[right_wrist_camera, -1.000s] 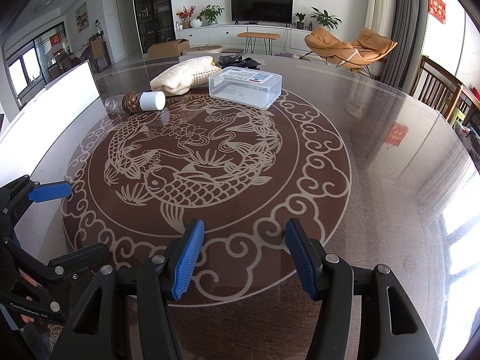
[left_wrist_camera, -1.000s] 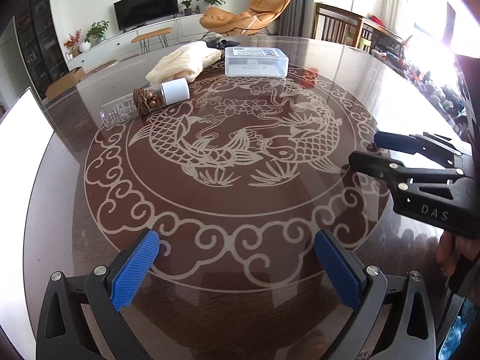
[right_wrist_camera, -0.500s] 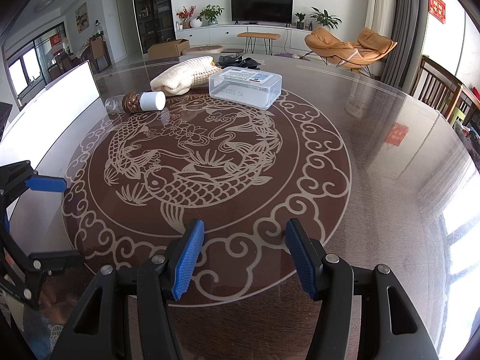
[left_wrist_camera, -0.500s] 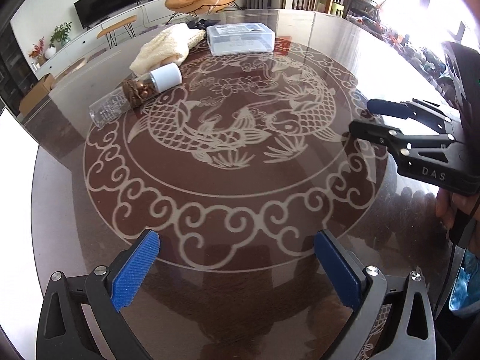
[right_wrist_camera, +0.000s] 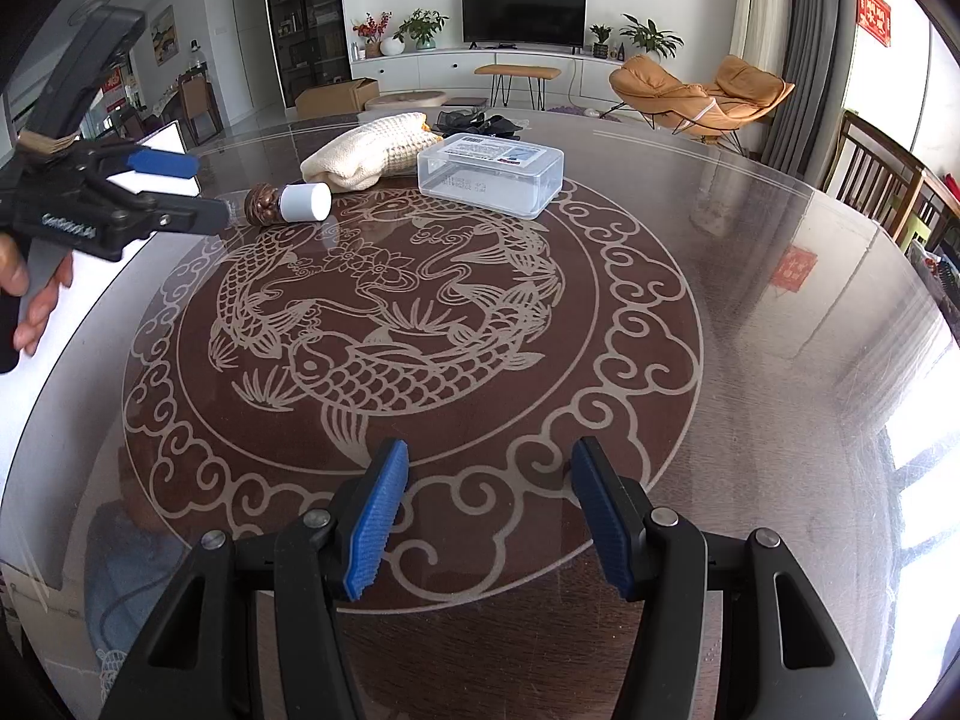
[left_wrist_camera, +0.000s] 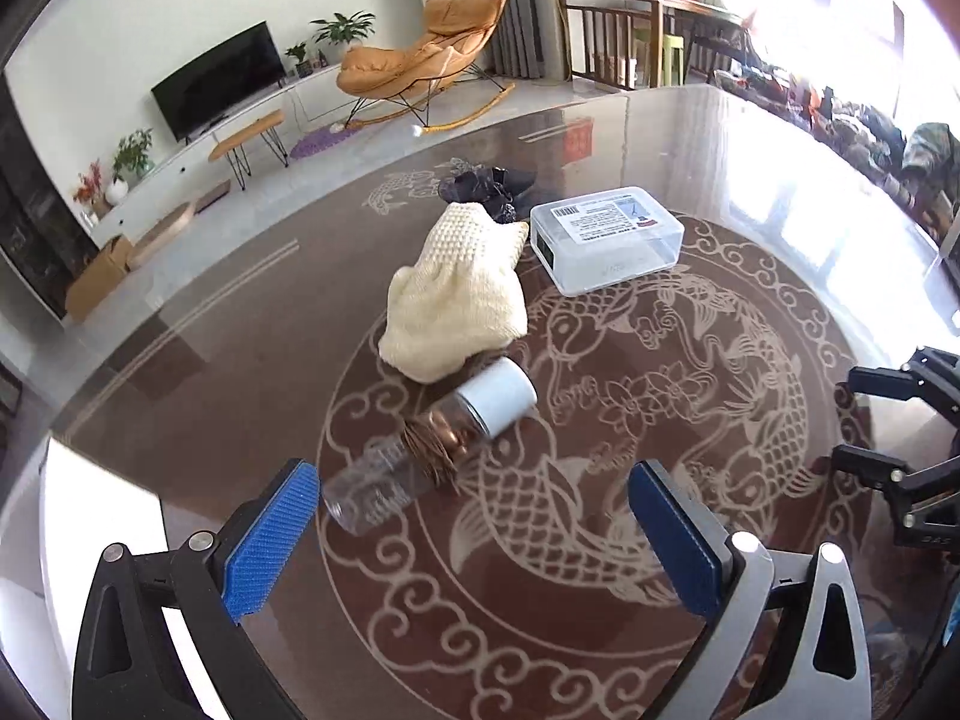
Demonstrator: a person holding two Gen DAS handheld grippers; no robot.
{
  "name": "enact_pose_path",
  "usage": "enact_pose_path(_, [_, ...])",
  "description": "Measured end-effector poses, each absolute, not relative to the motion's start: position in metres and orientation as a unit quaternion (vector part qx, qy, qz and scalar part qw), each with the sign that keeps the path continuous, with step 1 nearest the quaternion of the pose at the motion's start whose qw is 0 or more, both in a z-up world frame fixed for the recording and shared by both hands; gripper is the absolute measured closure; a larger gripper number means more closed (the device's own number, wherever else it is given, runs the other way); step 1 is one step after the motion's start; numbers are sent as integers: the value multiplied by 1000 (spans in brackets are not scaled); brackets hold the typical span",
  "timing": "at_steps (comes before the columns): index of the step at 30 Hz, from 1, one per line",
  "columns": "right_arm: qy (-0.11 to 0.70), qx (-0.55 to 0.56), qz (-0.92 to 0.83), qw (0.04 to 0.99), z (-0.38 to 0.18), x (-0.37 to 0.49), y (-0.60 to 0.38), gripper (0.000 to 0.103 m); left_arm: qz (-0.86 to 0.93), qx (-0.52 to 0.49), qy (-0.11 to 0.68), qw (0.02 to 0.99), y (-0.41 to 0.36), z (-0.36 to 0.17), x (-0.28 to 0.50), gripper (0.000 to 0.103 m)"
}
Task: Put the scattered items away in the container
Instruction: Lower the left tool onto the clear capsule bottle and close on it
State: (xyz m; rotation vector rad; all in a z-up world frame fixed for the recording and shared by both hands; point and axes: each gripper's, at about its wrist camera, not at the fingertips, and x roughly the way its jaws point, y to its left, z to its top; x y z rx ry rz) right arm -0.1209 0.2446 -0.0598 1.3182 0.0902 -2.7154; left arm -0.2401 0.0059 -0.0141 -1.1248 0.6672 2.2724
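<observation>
Bare desk (right_wrist_camera: 750, 300) lay open ahead of the right tongs (right_wrist_camera: 489, 516); the bottle (left_wrist_camera: 432, 450) lay just before the left tongs (left_wrist_camera: 474, 540), cloth (left_wrist_camera: 456, 300) and container (left_wrist_camera: 606, 237) crowding behind.

Clear bottle (left_wrist_camera: 432, 444) (white cap) lies beside cream knit pouch (left_wrist_camera: 459, 294); lidded clear container (left_wrist_camera: 606, 237) nearby.

Dark bundle (left_wrist_camera: 486, 186) at upper centre sits half hidden behind the cream knit cloth (left_wrist_camera: 459, 294), too small to identify.

One bottle (left_wrist_camera: 438, 444), one knitted cloth (left_wrist_camera: 459, 294), one clear lidded container (left_wrist_camera: 606, 237), two grippers.
</observation>
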Motion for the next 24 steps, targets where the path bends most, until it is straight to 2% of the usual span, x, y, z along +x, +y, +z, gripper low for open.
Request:
enact_pose_path(5, [29,436,-897,61,-60,-121,244,45,820,-409,308,254,22,-34,-265,0])
enact_pose_path(14, [29,436,-898,61,-60,-121,244,45,786,-466,241,326,14,-51,-284,0])
enact_pose_path(16, [29,436,-898,62,-60,-121,244,45,781,-472,223,343,11,-51,-280,12])
enact_pose_path(17, [29,436,-897,61,-59,-121,244,45,782,-474,210,345,8,-49,-279,23])
enact_pose_path(18, [29,436,-898,62,-60,-121,244,45,789,-471,203,338,6,-47,-279,39])
enact_pose_path(19, [29,436,-898,62,-60,-121,244,45,794,-471,191,332,3,-45,-280,46])
enact_pose_path(21, [29,436,-898,62,-59,-121,244,45,803,-479,160,318,-3,-43,-284,70])
enact_pose_path(24, [28,436,-898,62,-59,-121,244,45,815,-480,143,290,-7,-43,-281,72])
